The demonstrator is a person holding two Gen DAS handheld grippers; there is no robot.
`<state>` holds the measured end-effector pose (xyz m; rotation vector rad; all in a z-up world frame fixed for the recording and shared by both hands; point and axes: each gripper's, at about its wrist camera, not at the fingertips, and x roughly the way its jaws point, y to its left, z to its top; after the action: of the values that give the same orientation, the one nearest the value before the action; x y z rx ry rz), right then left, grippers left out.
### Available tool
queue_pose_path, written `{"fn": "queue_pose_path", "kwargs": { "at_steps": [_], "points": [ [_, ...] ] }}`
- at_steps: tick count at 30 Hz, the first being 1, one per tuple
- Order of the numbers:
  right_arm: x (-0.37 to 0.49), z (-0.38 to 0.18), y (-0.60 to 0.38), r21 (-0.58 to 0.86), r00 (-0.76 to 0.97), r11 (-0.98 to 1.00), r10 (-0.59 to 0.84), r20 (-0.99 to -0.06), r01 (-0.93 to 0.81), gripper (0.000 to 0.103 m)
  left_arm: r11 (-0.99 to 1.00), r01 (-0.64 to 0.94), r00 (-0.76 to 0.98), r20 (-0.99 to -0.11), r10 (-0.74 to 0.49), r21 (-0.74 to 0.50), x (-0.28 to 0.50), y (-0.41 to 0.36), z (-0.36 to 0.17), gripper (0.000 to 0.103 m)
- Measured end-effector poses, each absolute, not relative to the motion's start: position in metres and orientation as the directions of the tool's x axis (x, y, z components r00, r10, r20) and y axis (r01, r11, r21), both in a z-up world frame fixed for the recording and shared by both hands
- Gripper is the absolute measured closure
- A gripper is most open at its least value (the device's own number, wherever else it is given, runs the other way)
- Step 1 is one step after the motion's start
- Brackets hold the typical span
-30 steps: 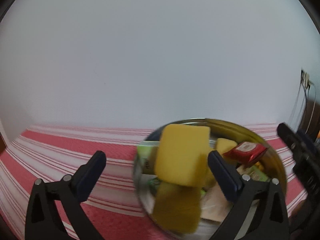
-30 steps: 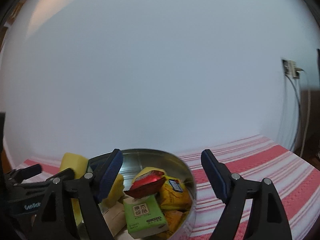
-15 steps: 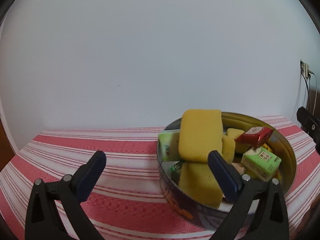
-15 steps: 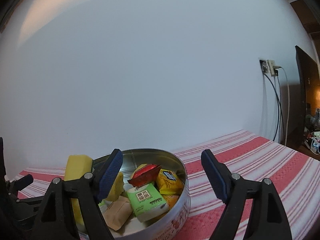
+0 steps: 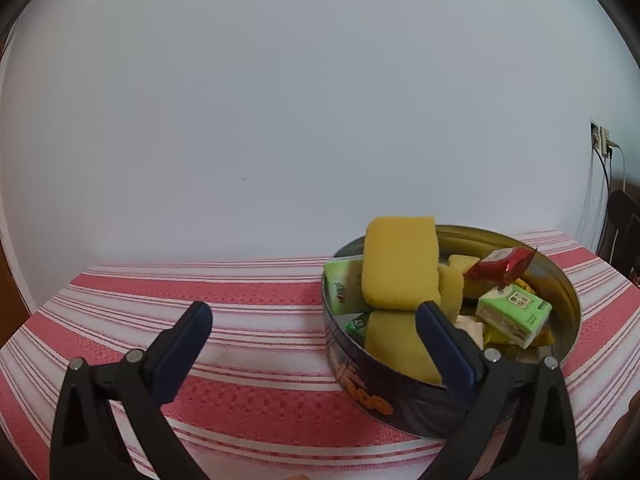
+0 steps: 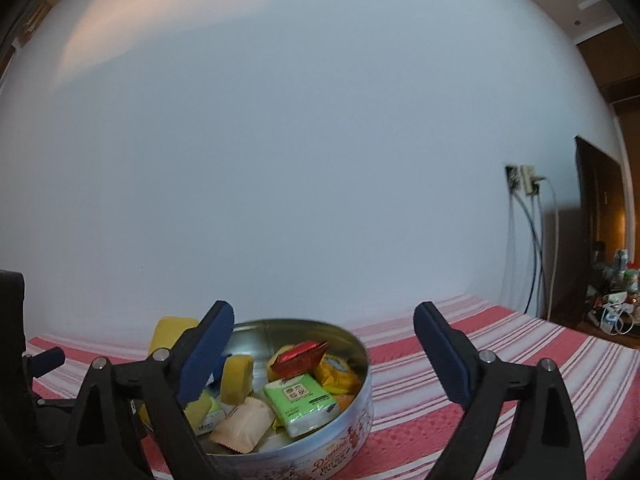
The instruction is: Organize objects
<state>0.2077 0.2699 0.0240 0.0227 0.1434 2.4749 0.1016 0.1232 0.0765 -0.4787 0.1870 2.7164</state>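
A round, shallow metal cookie tin with a dark printed wall stands on a table under a red-and-white striped cloth, toward the far edge where the cloth meets a plain white wall. The tin holds the task's things.

The left wrist view shows a thick yellow sponge block propped upright against the tin's near-left rim, a second yellow sponge below it, a green tissue pack tucked behind the upright sponge, a red foil sachet on top of the heap, and a light green tissue pack tilted beside it. The left gripper is spread wide with nothing between its blue pads; its right finger overlaps the tin's near rim, though contact cannot be told.

The right wrist view adds what the other hides: a beige wrapped snack lying on the tin's floor, a yellow crinkled snack bag by the far-right wall, and the pale printed lettering on the tin's outer side. It also shows a wall socket with cables and a dark doorway at the right. The right gripper has just been opening and stands wide, empty, in front of the tin.
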Motion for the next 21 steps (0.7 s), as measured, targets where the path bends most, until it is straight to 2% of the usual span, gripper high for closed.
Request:
{"fn": "queue_pose_path", "kwargs": {
  "at_steps": [3, 12, 21],
  "points": [
    [0.209, 0.025, 0.272, 0.130, -0.780, -0.772, 0.626, -0.023, -0.623, 0.004, -0.924, -0.379, -0.869, -0.361, 0.337, 0.050, 0.101, 0.120, 0.077, 0.000],
    [0.203, 0.023, 0.287, 0.162, -0.799, -0.784, 0.596, -0.078, -0.600, 0.003, -0.928, -0.369, -0.868, -0.372, 0.328, 0.042, 0.099, 0.122, 0.078, 0.000],
    [0.201, 0.025, 0.281, 0.126, -0.792, -0.782, 0.607, -0.064, -0.610, 0.003, -0.932, -0.362, -0.866, -0.380, 0.325, 0.028, 0.097, 0.126, 0.076, 0.000]
  ]
}}
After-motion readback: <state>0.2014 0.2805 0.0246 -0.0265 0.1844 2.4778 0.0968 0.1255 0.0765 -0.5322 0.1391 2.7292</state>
